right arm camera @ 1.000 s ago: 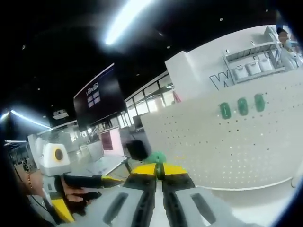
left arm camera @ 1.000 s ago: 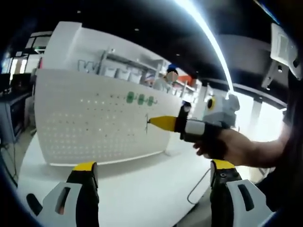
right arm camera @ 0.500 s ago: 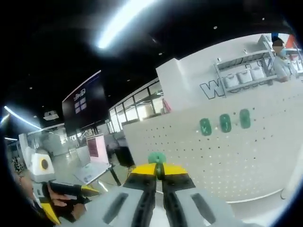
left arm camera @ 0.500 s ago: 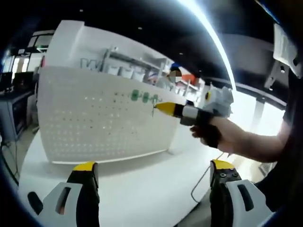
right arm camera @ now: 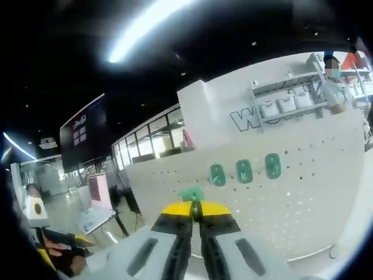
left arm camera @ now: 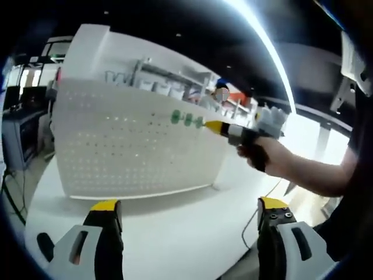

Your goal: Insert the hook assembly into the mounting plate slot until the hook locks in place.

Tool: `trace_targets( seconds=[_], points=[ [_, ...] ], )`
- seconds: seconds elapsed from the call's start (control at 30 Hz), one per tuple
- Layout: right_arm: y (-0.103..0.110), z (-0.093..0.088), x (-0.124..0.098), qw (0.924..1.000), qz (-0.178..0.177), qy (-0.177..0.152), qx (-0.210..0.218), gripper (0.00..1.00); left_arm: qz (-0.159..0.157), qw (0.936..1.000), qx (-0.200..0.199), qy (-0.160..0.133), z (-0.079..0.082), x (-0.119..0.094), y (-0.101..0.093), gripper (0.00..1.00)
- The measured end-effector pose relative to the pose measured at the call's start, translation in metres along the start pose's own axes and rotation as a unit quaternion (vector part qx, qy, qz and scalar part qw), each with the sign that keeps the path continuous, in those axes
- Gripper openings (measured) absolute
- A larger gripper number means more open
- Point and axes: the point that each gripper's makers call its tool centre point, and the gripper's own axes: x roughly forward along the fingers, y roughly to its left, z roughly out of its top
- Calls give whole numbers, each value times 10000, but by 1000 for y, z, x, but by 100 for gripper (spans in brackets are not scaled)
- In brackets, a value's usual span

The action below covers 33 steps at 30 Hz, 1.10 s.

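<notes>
White pegboard (right arm camera: 280, 192) is standing upright ahead, carrying three green hooks (right arm camera: 243, 171). Left gripper (left arm camera: 185, 227) is hanging spread and empty; right gripper (right arm camera: 196, 211), nearer, is pinching a green hook (right arm camera: 191, 194), pointing toward the holes.

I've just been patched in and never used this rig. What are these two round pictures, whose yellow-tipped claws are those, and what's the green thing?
No robot arm here: a person holds a two-jaw gripper in each hand, and a fisheye camera rides on each. The left gripper view looks along the left gripper, its jaws wide apart and holding nothing, over a white table. In that view the right gripper reaches in, held in a hand, up at the white pegboard standing on the table. The right gripper view looks along that gripper's own jaws, closed on a small green hook. Three green hooks already sit in a row on the pegboard.
</notes>
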Motion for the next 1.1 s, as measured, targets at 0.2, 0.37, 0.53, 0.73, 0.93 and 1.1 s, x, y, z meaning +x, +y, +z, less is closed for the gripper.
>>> trace_targets(
  seconds=[0.2,0.37,0.53,0.73,0.93,1.1],
  points=[
    [-23,11,3,9996,-253,-138,-47,0,10,10000,-20,13,0,0,2,97],
    [-44,23,3,9984,-490,-274,-78,0,20,10000,-7,33,0,1,3,97],
    [-62,32,4,9972,-657,-354,-104,0,69,10000,-55,23,0,0,9,96],
    [-79,38,6,9956,-813,-425,-166,0,159,9999,-41,-3,4,-2,16,96],
    [-93,42,8,9942,-943,-460,-217,0,266,9996,-65,-18,4,-6,23,96],
    [-107,46,9,9929,-1052,-514,-212,0,318,9994,-95,-4,2,-7,26,96]
  ],
)
